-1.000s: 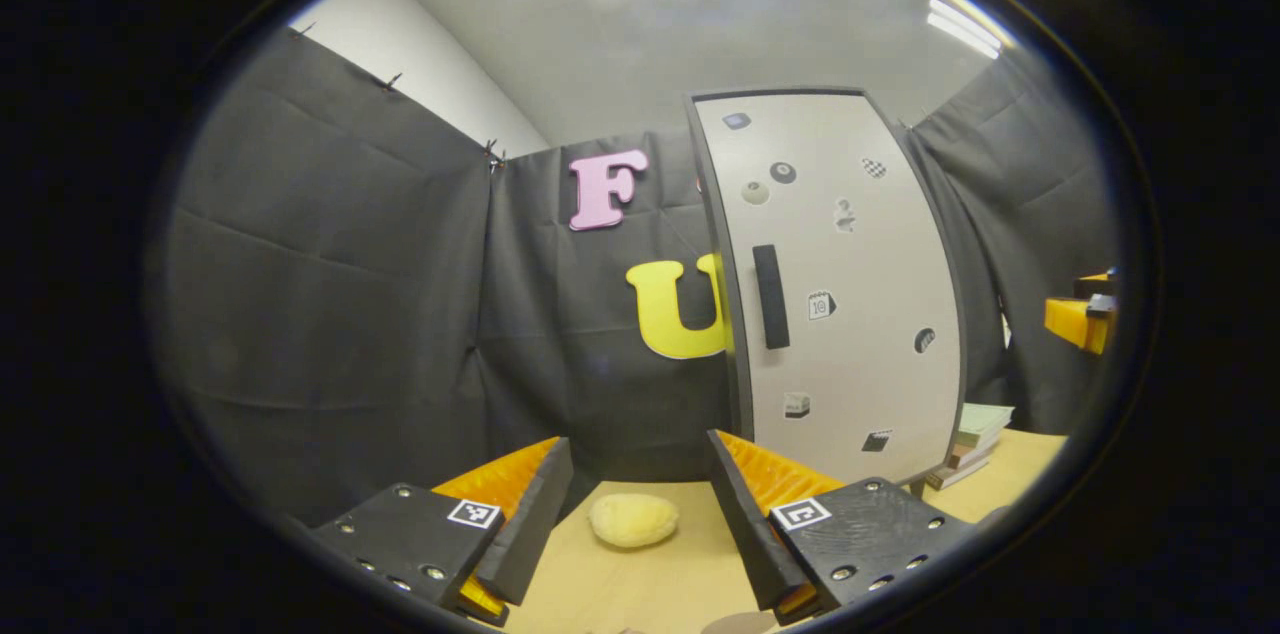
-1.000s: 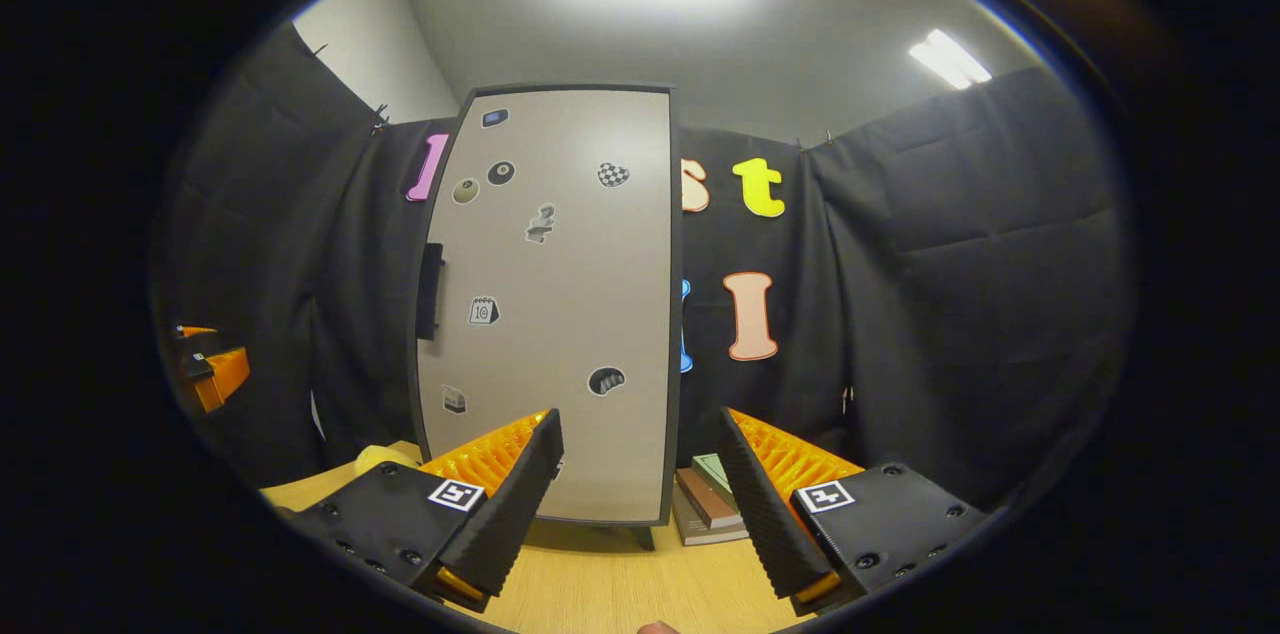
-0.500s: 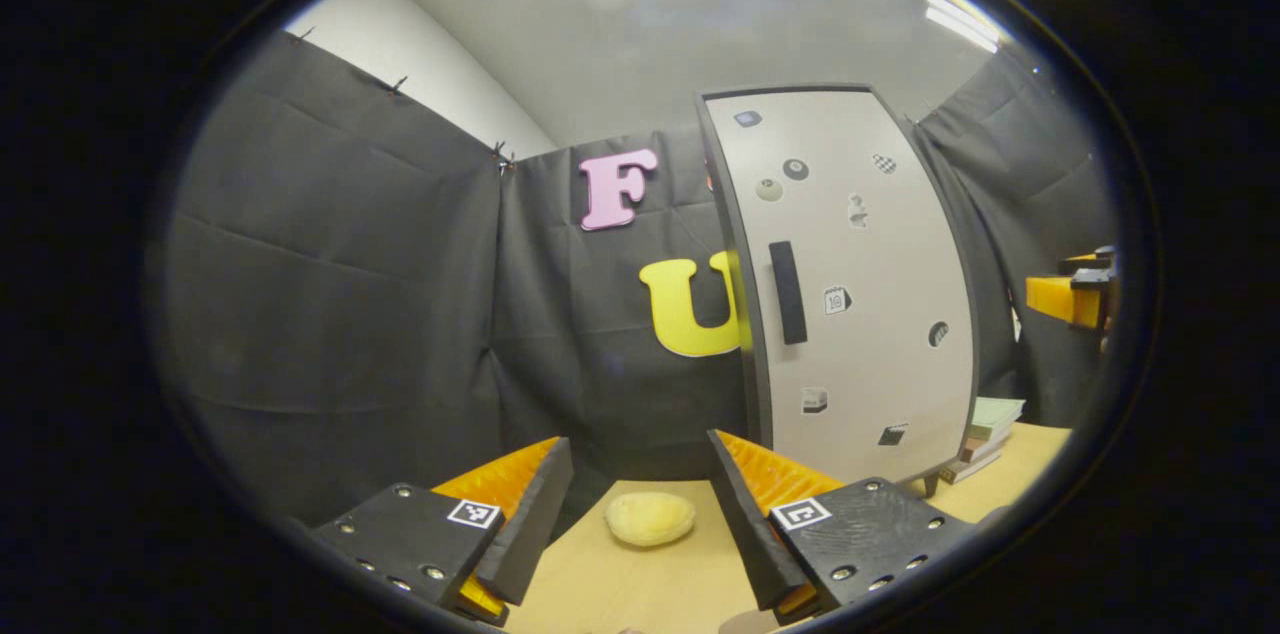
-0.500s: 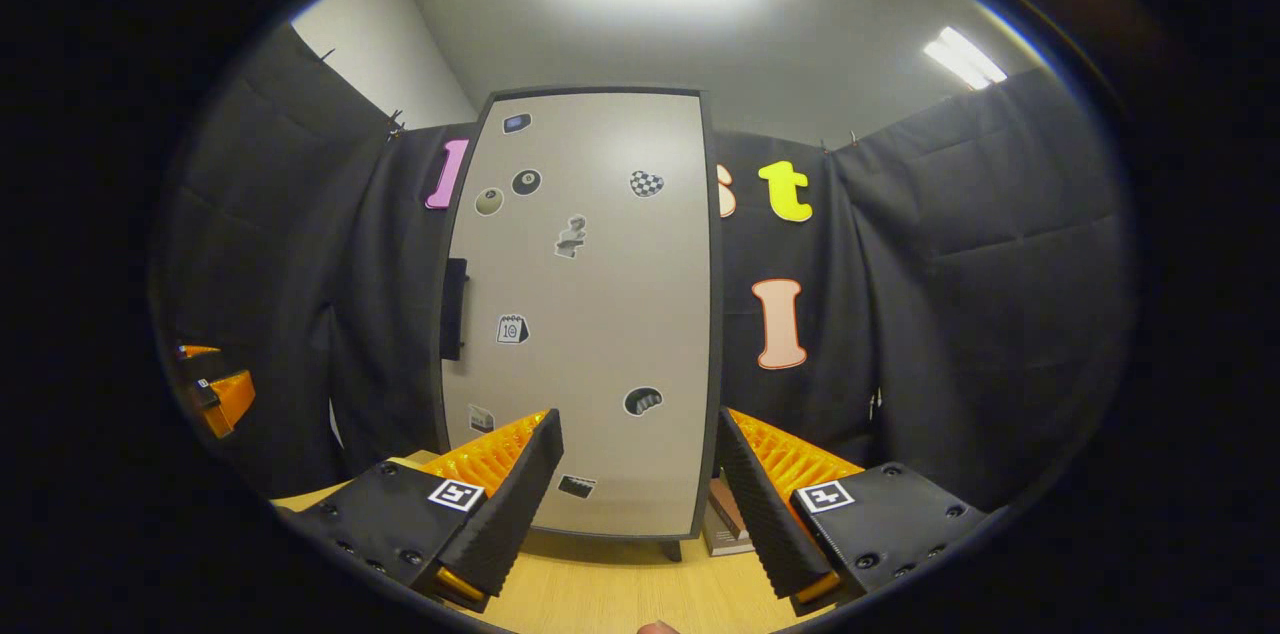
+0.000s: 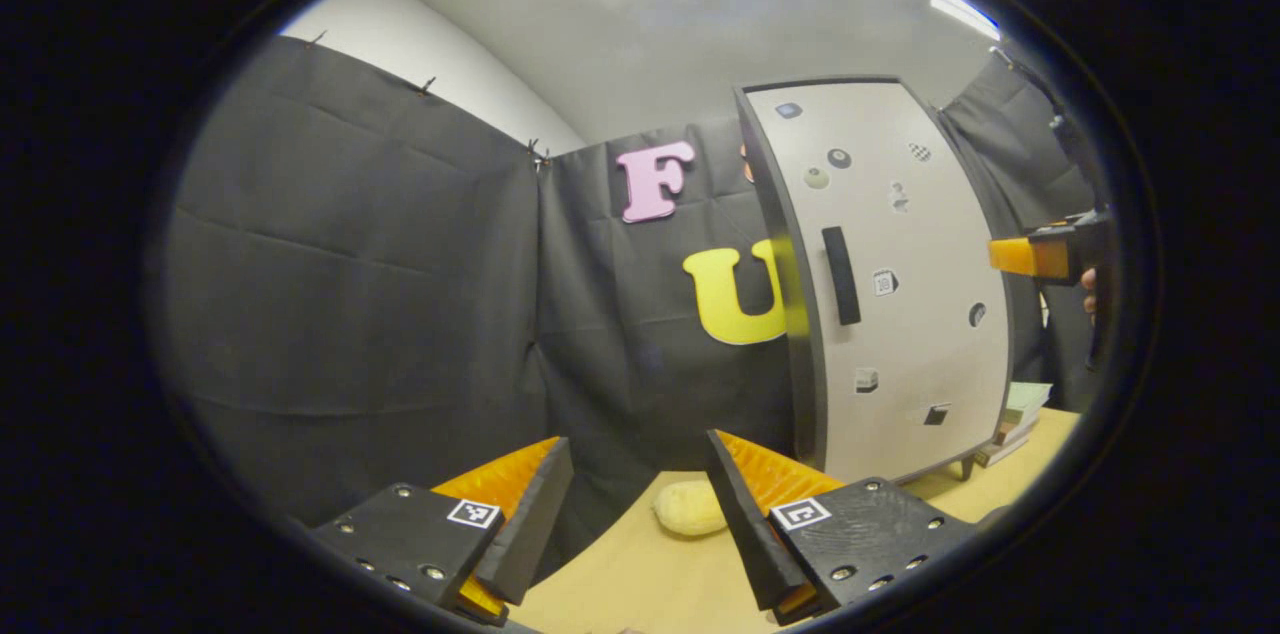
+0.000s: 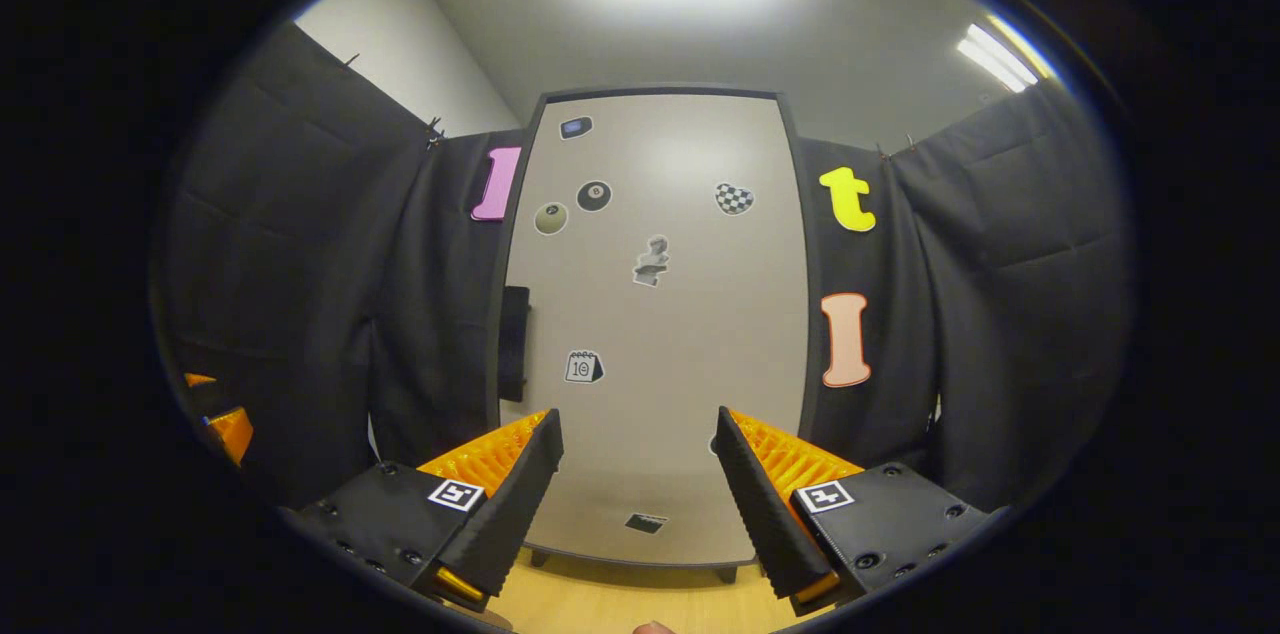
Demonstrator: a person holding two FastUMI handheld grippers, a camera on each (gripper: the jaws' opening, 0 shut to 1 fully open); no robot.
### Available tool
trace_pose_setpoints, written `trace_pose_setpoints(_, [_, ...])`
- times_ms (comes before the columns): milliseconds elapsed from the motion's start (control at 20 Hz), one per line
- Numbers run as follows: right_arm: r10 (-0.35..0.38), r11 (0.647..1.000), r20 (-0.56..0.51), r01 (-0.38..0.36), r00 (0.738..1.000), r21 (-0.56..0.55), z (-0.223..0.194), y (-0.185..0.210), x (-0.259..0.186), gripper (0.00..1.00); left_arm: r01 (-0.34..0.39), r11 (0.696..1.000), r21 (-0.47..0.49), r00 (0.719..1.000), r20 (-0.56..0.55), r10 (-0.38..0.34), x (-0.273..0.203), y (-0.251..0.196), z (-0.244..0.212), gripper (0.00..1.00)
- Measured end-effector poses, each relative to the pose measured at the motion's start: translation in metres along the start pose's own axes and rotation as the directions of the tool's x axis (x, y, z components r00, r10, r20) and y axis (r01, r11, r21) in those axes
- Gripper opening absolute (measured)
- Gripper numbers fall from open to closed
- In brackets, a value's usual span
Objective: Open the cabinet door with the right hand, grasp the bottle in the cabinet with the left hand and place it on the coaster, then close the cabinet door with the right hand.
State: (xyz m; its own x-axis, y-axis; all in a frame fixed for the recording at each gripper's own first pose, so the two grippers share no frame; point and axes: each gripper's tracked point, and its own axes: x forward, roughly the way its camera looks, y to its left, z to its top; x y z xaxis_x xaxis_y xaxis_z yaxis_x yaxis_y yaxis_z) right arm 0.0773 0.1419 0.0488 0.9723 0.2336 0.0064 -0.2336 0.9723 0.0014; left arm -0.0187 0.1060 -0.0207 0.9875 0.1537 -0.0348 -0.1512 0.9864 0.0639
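We hold the right hand-held gripper (image 6: 640,504) spread and empty, square to the closed grey sticker-dotted cabinet door (image 6: 655,314), its black handle (image 6: 514,342) at nine o'clock, while the left hand-held gripper (image 5: 640,514) waits released above the wooden surface (image 5: 640,574).

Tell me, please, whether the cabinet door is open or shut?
Shut: the door sits flush in its frame, handle untouched.

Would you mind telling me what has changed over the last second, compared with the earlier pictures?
The right gripper has moved closer to the cabinet door, which now looks larger and more centred in its view, hiding the books. The left gripper has swung left, so the door and its handle sit further right in its view. Nothing was grasped or released. Both grippers stay open, the door stays shut, and the yellow object still lies on the table.
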Motion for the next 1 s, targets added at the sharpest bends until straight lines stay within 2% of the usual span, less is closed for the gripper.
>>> trace_pose_setpoints(100, [0.023,1.0,0.003,-0.023,1.0,0.005,0.003,0.016,0.012,0.98,-0.032,0.999,0.004,0.999,-0.012,0.032,-0.005,0.019,-0.005,0.82])
trace_pose_setpoints(400, [0.07,0.997,-0.02,-0.069,0.997,0.019,0.005,0.062,0.053,0.98,-0.125,0.992,0.026,0.991,-0.039,0.126,-0.014,0.074,-0.019,0.85])
trace_pose_setpoints(450, [0.074,0.997,-0.021,-0.074,0.997,0.021,0.006,0.068,0.06,0.98,-0.136,0.99,0.029,0.99,-0.041,0.137,-0.015,0.083,-0.021,0.8])
trace_pose_setpoints(600, [0.088,0.996,-0.023,-0.087,0.996,0.028,0.01,0.085,0.082,0.98,-0.168,0.985,0.033,0.984,-0.051,0.169,-0.021,0.104,-0.027,0.8])
trace_pose_setpoints(700, [0.095,0.995,-0.036,-0.093,0.995,0.035,0.011,0.094,0.097,0.98,-0.19,0.981,0.035,0.98,-0.061,0.192,-0.022,0.118,-0.034,0.83])
trace_pose_setpoints(750, [0.096,0.995,-0.048,-0.094,0.994,0.037,0.01,0.099,0.104,0.97,-0.199,0.979,0.035,0.977,-0.067,0.201,-0.023,0.124,-0.036,0.8])
trace_pose_setpoints(1000, [0.095,0.995,-0.076,-0.092,0.993,0.044,0.007,0.11,0.142,0.98,-0.232,0.972,0.041,0.968,-0.092,0.235,-0.026,0.144,-0.049,0.81])
